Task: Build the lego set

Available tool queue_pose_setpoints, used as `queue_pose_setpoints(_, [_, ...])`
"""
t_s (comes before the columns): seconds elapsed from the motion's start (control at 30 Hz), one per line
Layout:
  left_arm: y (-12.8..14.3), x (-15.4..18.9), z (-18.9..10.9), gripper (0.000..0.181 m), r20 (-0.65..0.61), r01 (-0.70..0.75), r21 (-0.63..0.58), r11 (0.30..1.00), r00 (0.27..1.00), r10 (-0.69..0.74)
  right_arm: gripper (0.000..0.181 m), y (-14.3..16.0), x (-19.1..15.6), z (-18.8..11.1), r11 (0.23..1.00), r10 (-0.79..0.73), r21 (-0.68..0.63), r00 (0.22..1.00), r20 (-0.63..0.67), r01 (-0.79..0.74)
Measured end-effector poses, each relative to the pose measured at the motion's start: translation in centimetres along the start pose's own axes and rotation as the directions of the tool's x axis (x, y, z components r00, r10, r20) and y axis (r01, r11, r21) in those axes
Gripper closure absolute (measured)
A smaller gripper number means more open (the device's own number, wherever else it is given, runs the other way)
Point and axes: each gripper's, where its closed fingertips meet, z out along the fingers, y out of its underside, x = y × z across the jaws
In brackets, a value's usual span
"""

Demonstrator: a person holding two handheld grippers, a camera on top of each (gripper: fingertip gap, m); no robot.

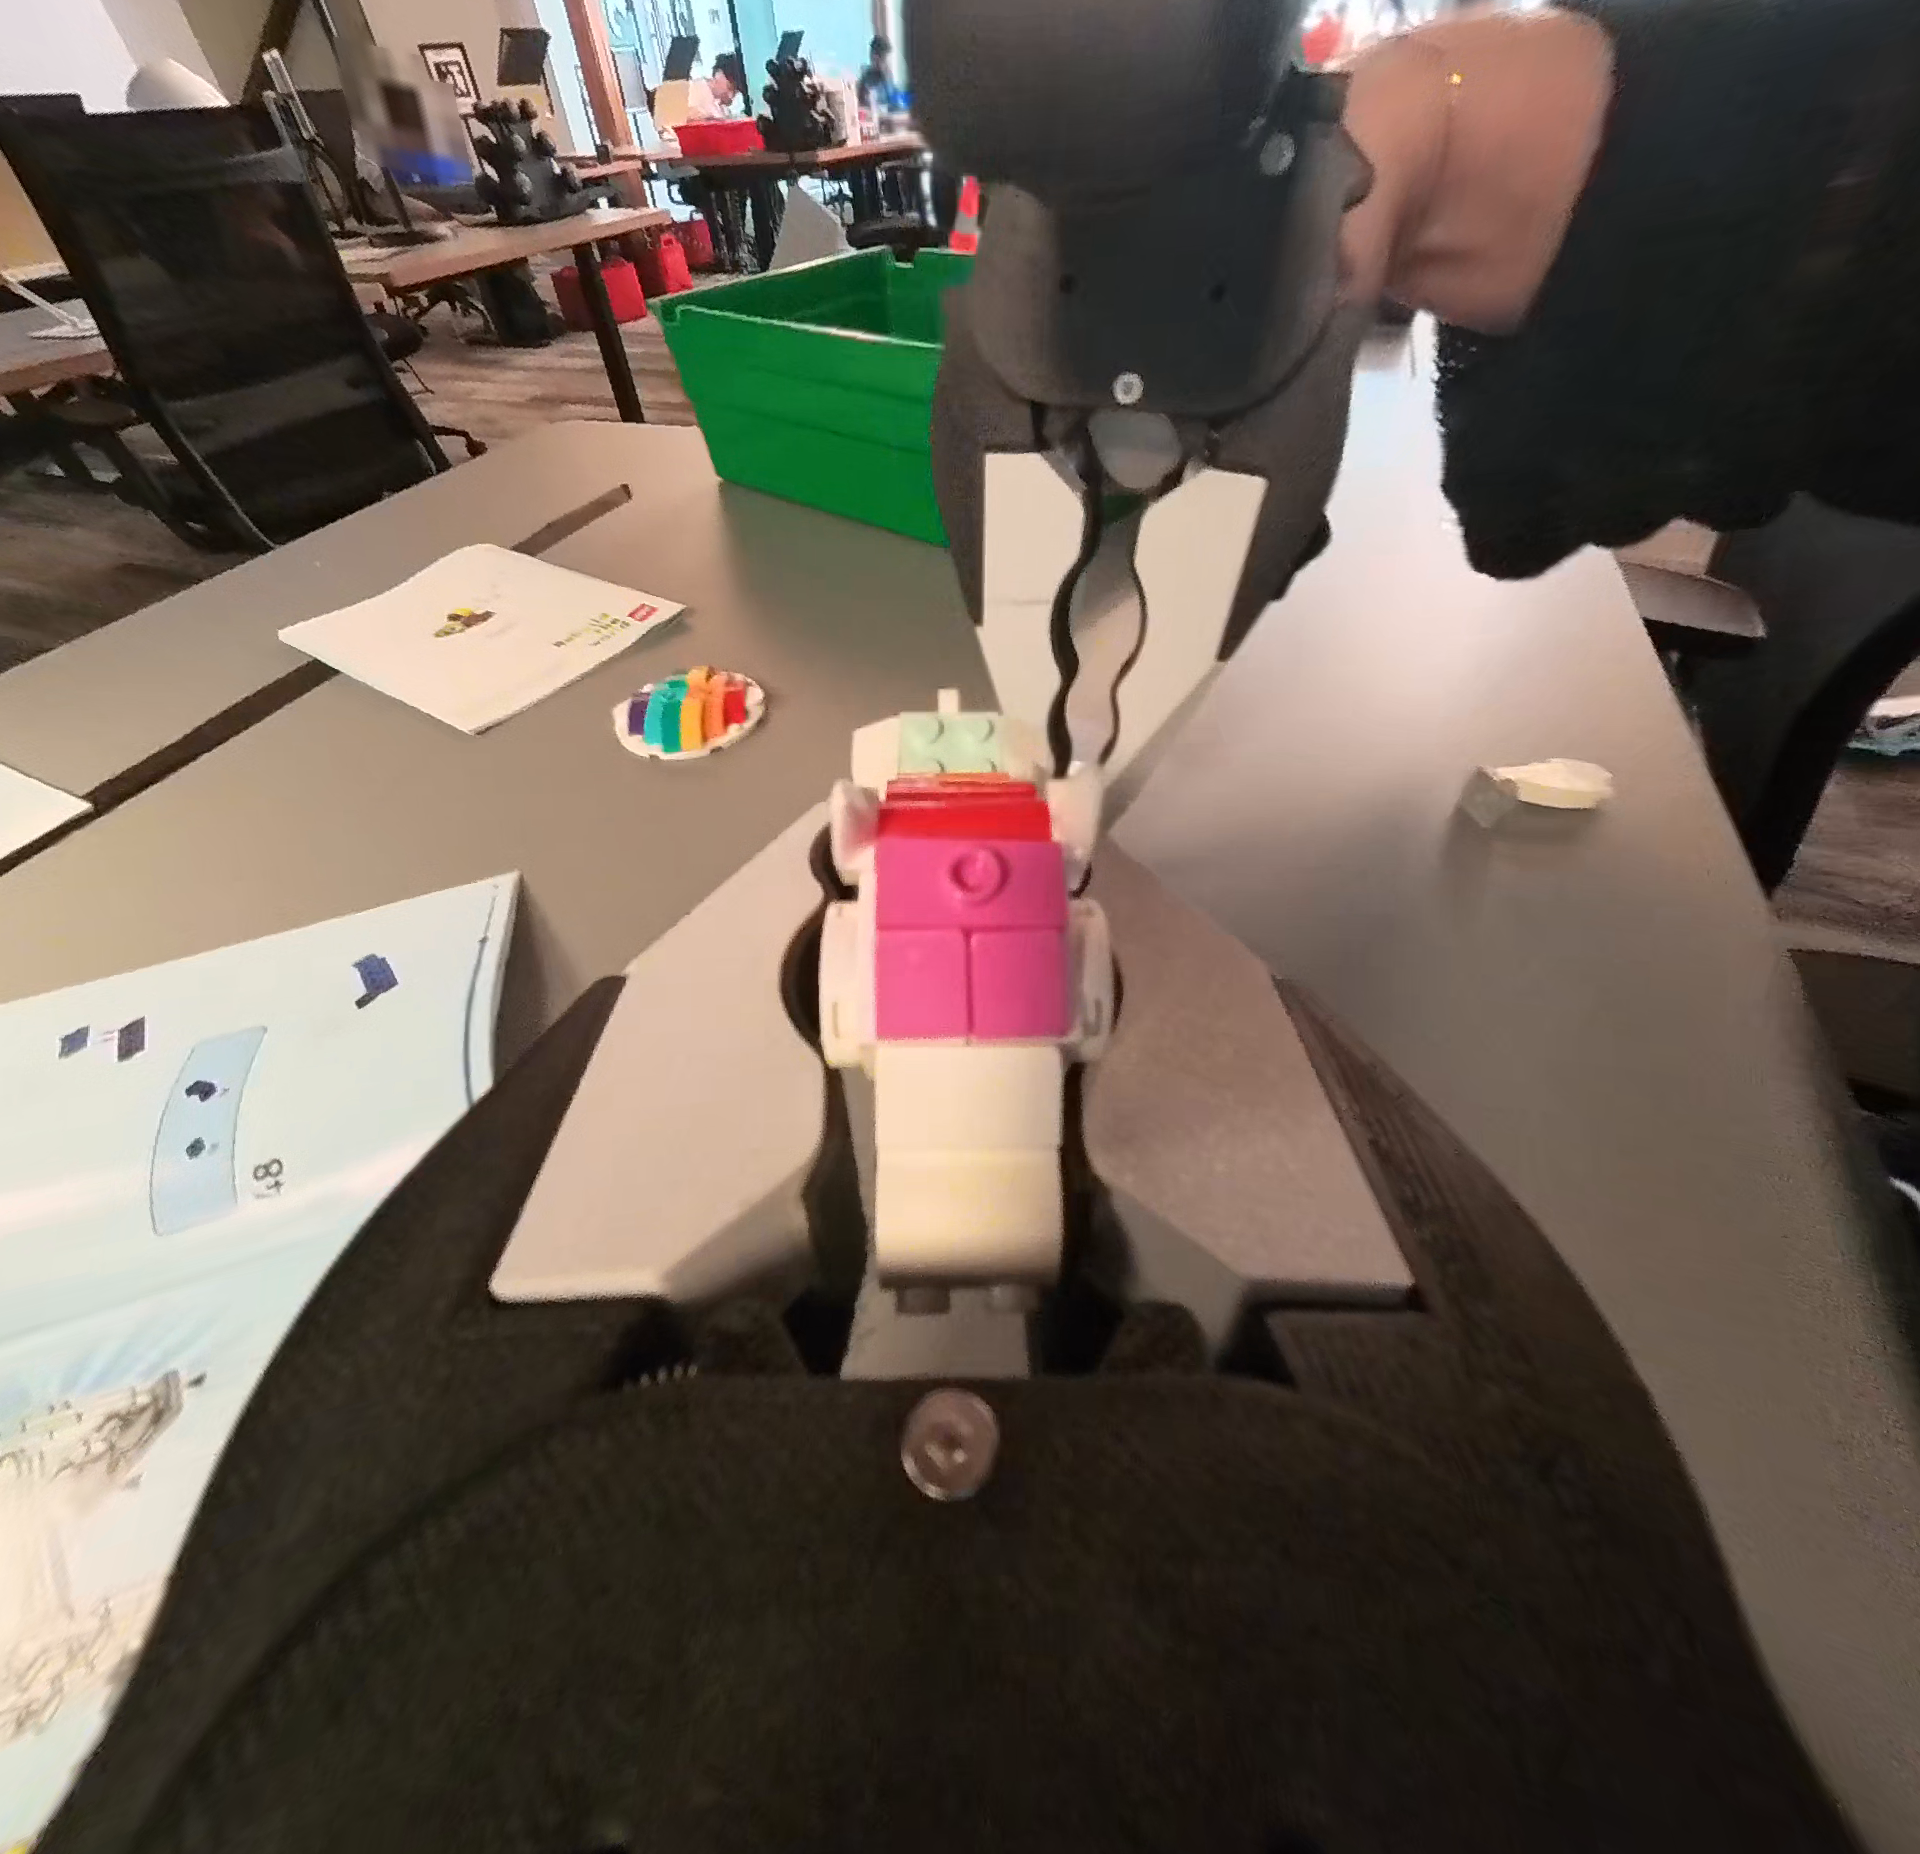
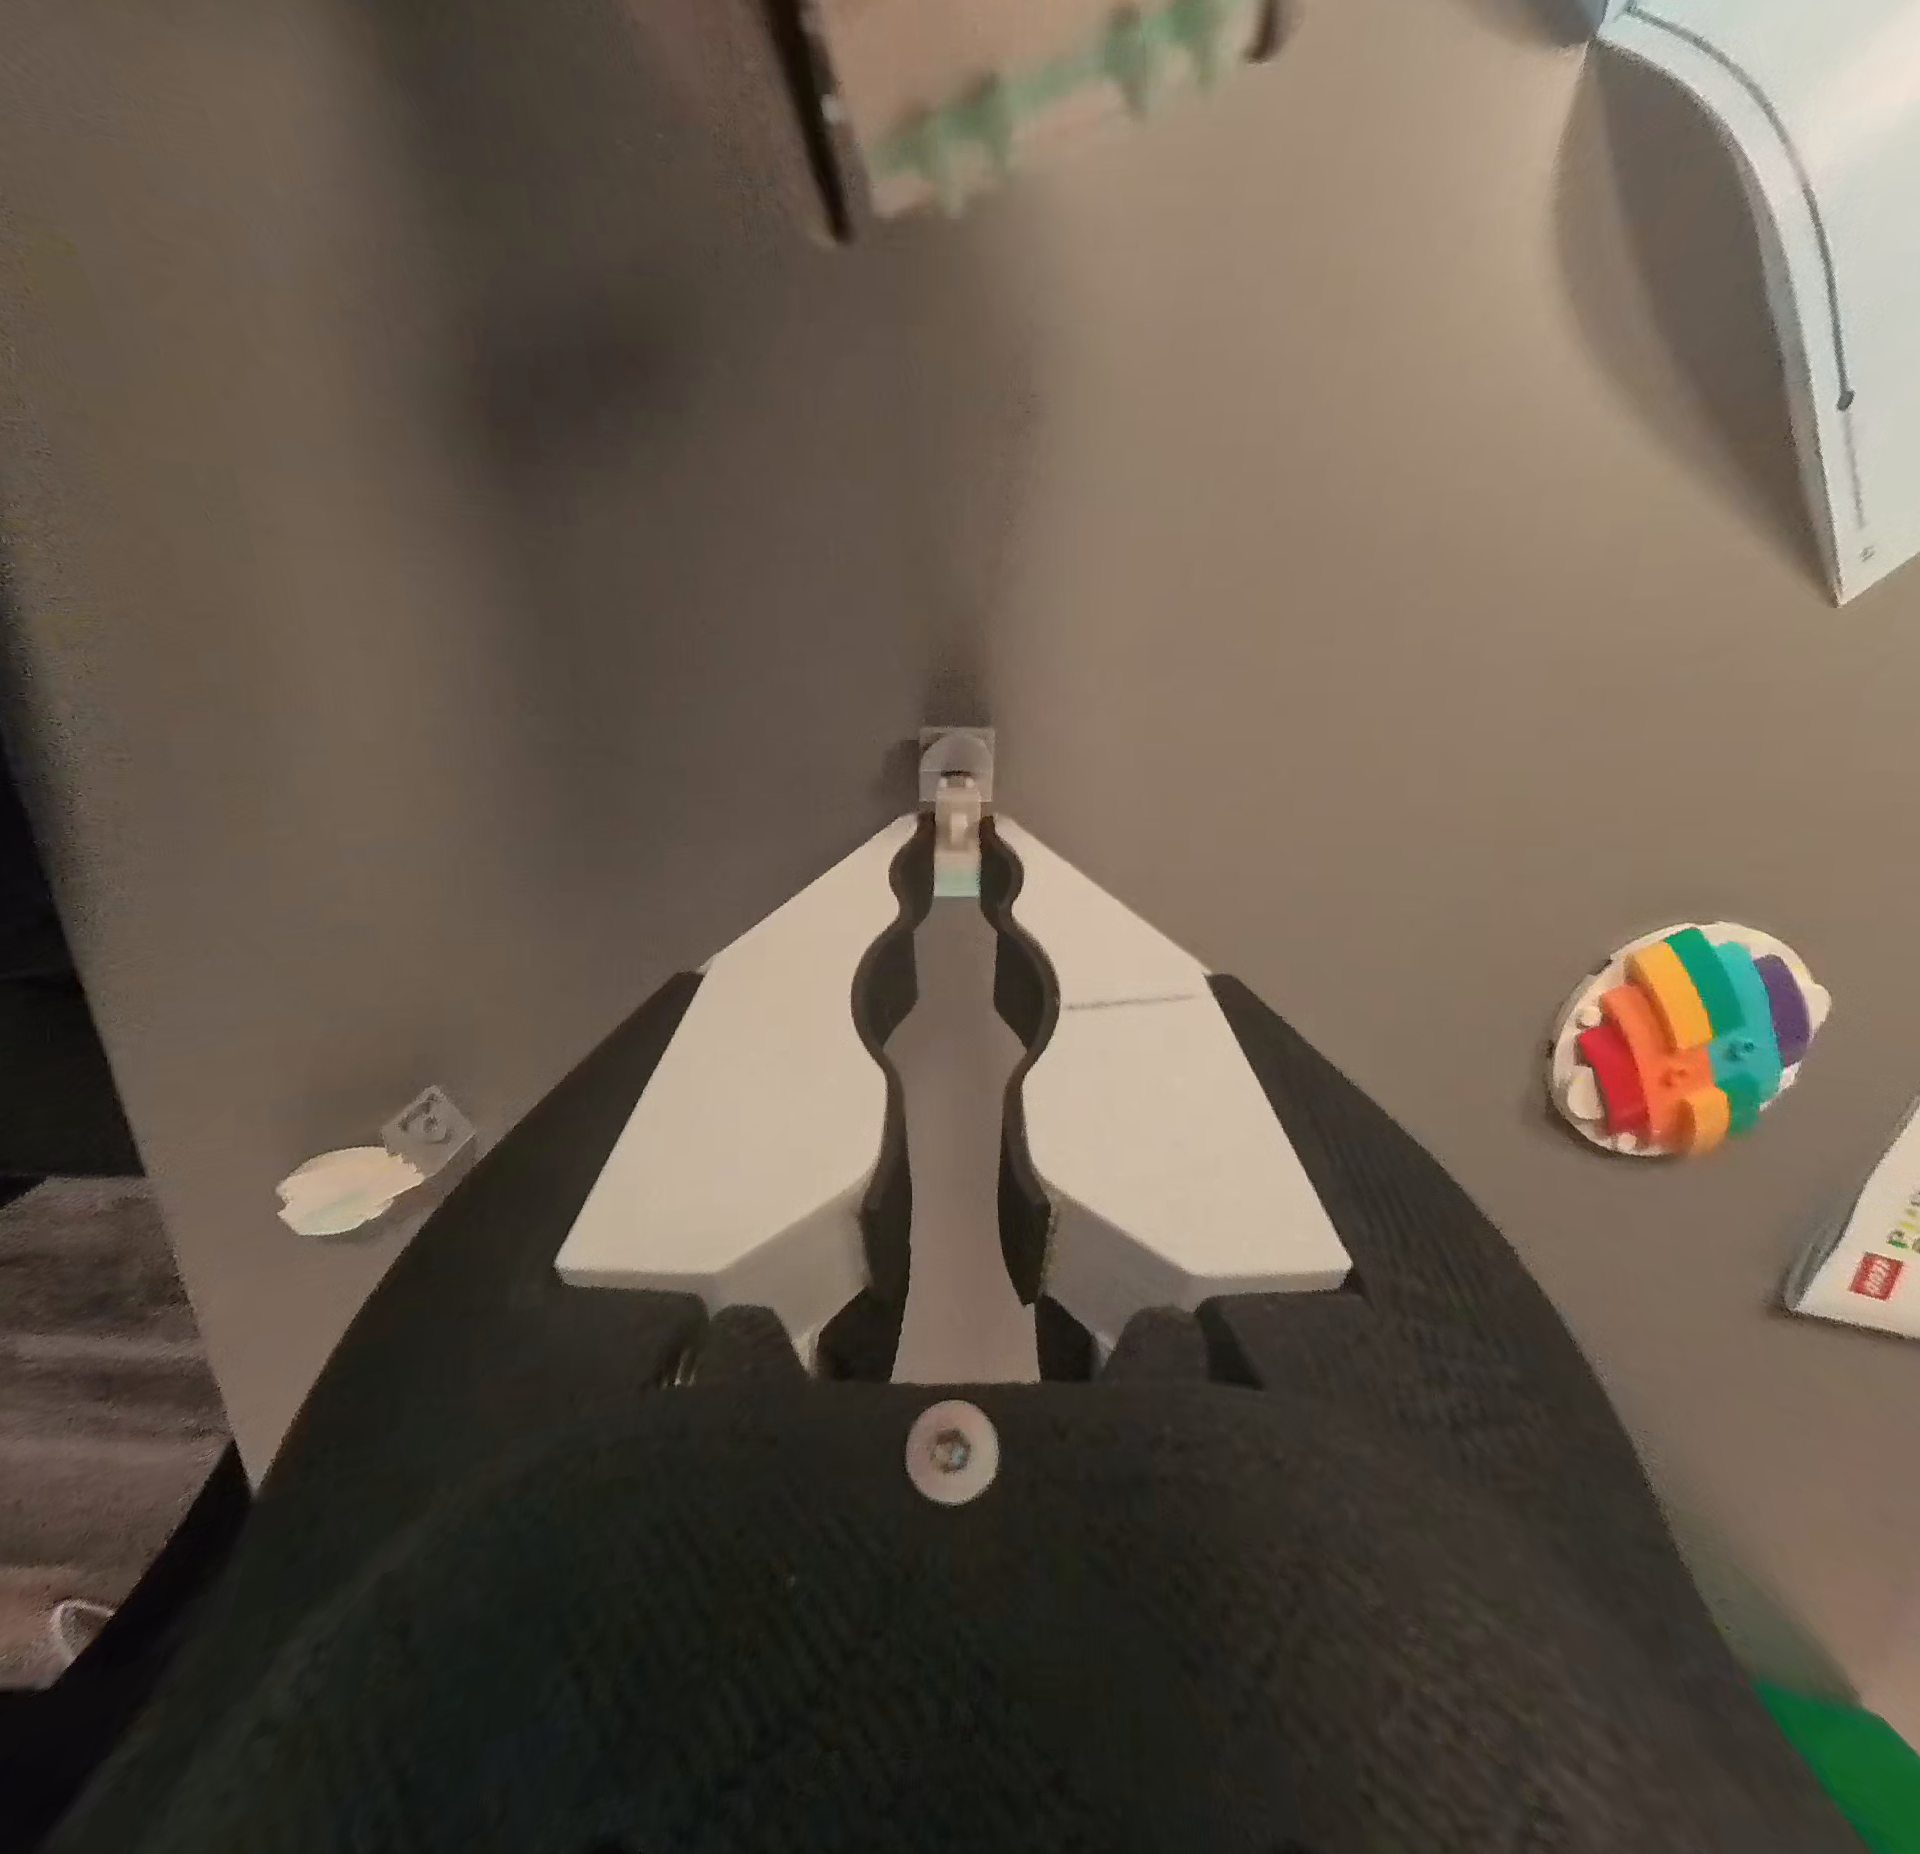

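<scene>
My left gripper (image 1: 966, 848) is shut on a partly built Lego model (image 1: 971, 952) of white, pink, red and mint green bricks, and holds it above the grey table (image 1: 1403, 921). My right gripper (image 1: 1086, 755) comes down from above, its tips at the model's far mint end. In the right wrist view the right gripper (image 2: 956, 830) is shut on a small white and grey piece (image 2: 956, 796). The model (image 2: 1039, 90) shows blurred at the top of that view. A rainbow Lego disc (image 2: 1688, 1041) lies on the table to the right; it also shows in the left wrist view (image 1: 696, 713).
A green bin (image 1: 810, 391) stands at the back. A closed booklet (image 1: 488, 630) and an open instruction book (image 1: 208, 1129) lie on the left. A small grey brick (image 2: 428, 1129) and a torn white scrap (image 2: 343, 1191) lie together. A person's sleeve (image 1: 1714, 298) is at the right. Across from one pair of fingers to the other is roughly 10 cm. Left tips and right tips are each some 20 cm from the rainbow Lego disc (image 2: 1688, 1041).
</scene>
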Motion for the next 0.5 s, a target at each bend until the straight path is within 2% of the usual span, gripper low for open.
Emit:
queue_pose_setpoints(0.03, [0.0, -0.2, 0.3, 0.143, -0.003, 0.011, 0.006, 1.0, 1.0, -0.011, 0.175, -0.1, 0.1, 0.0, 1.0, 0.0, 0.006, 1.0, -0.008, 0.0])
queue_pose_setpoints(0.13, [-0.2, -0.4, 0.4, 0.144, -0.012, 0.032, 0.033, 0.999, 0.999, -0.032, 0.172, -0.4, 0.3, 0.1, 1.0, 0.013, 0.028, 1.0, -0.022, -0.013])
queue_pose_setpoints(0.27, [-0.4, -0.3, -0.2, 0.143, -0.028, 0.061, 0.069, 0.996, 0.998, -0.059, 0.147, -0.4, 0.3, 0.1, 0.995, 0.056, 0.088, 0.997, -0.051, -0.051])
queue_pose_setpoints(0.37, [-0.6, -0.2, -0.8, 0.144, -0.046, 0.102, 0.097, 0.99, 0.994, -0.098, 0.138, -0.8, 0.5, -0.5, 0.961, 0.105, 0.265, 0.99, -0.093, -0.077])
queue_pose_setpoints(0.5, [-0.8, 0.0, -1.4, 0.144, -0.079, 0.139, 0.126, 0.982, 0.988, -0.13, 0.153, -1.5, 0.6, -1.7, 0.825, 0.212, 0.551, 0.972, -0.097, -0.125])
